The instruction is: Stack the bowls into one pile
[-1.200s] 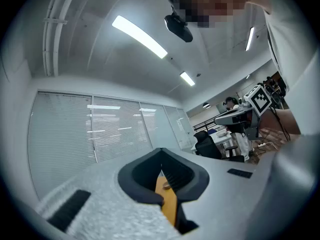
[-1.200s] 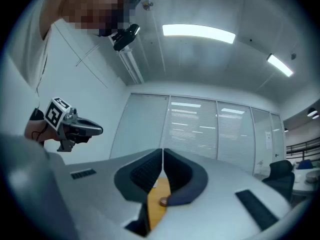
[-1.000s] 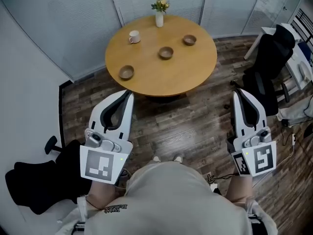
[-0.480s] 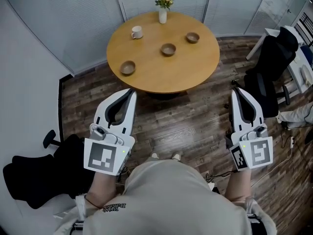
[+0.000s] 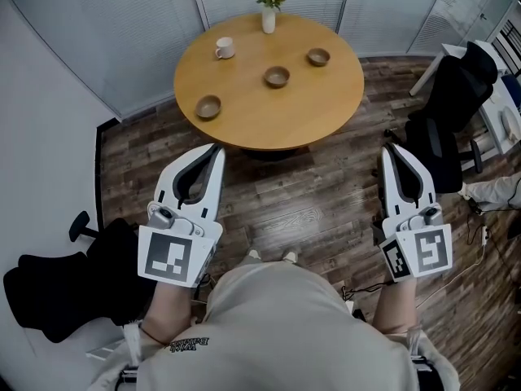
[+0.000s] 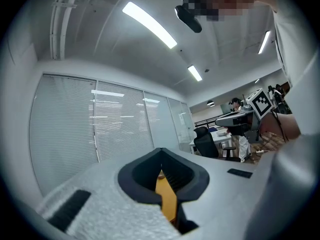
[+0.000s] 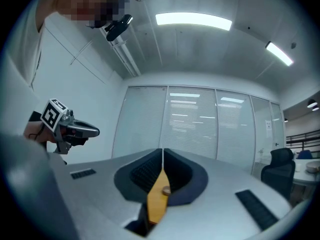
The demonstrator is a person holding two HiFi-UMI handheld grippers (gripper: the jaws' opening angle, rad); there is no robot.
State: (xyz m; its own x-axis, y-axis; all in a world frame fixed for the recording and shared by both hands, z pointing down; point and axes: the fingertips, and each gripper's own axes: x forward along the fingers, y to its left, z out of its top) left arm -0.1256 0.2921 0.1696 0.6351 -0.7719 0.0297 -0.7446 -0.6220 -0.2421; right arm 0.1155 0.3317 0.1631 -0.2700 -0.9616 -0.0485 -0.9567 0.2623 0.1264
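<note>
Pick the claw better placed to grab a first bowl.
Left, probably. The left claw sits just short of the table edge, nearly in line with the nearest bowl. The right claw hangs beside the table, farther from every bowl. Both are shut, empty.

Three small, round, brown bowls sit open side up on a round wooden table [image 5: 326,104], each standing alone and well apart from the others, none stacked. Seen from above, the first bowl [image 5: 208,106] lies near the table's edge at about 8 o'clock, the second bowl [image 5: 277,76] sits almost at the table's centre, and the third bowl [image 5: 318,56] lies at about 2 o'clock, roughly midway between centre and rim. They form a loose slanting line from 8 o'clock to 2 o'clock, and all three look alike in size and colour.
</note>
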